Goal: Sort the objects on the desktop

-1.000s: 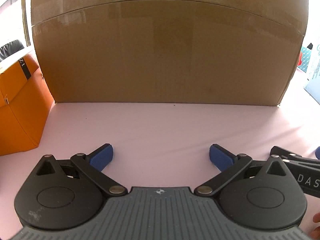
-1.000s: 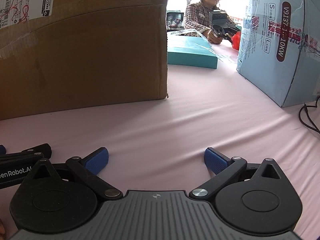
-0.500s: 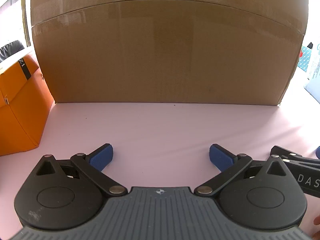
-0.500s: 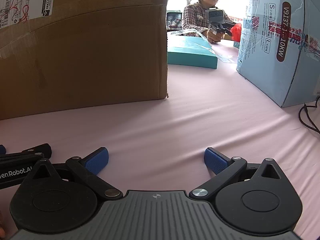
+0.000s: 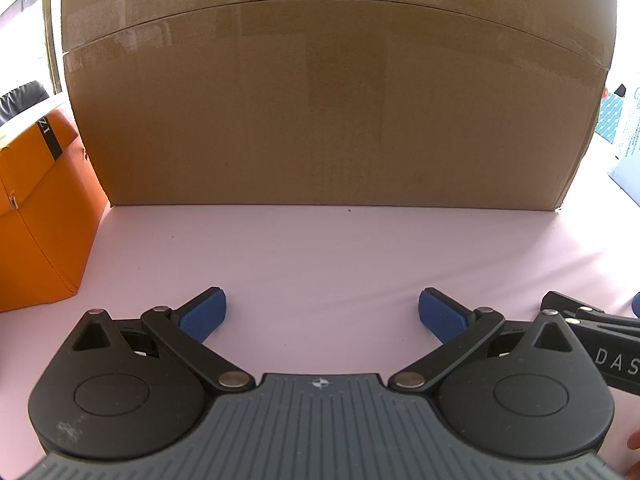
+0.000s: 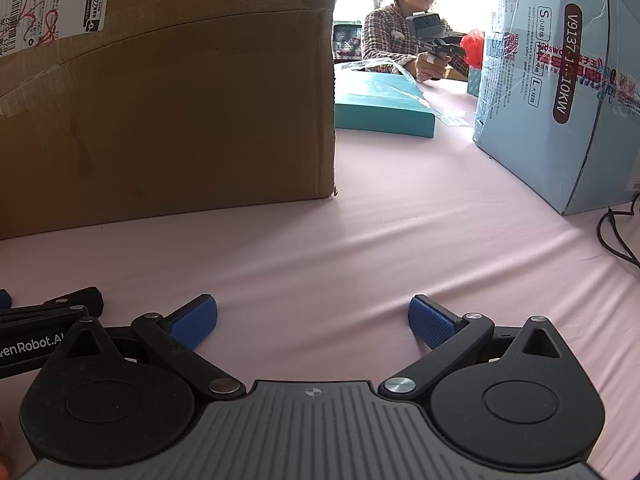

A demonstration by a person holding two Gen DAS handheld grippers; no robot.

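the big cardboard box (image 5: pixel 332 100) stands upright on the pink surface (image 5: pixel 320 256) and serves as the landmark here; no small desktop item shows between it and the claws. a white shipping label (image 6: pixel 48 4) is stuck near the box's top edge.

in front of the box, the left claw (image 5: pixel 322 314) rests low over the surface with its blue pads (image 5: pixel 202 314) spread wide and nothing between them. just to the right of it, also in front of the box, the right claw (image 6: pixel 312 322) sits the same way, its blue pads (image 6: pixel 430 322) wide apart and empty. the two claws lie side by side, each showing at the edge of the other's view.

to the left of the box, touching or nearly touching its corner, is an orange box (image 5: pixel 36 208) with a black strap. to the right of the box, further back, a flat teal box (image 6: pixel 380 106) lies on the surface. further right again stands a large light blue carton (image 6: pixel 560 92) with printed labels, and a black cable (image 6: pixel 618 236) curls by its near corner. beyond the teal box, behind the cardboard box's right edge, a person (image 6: pixel 404 36) in a checked top sits holding another gripper device.
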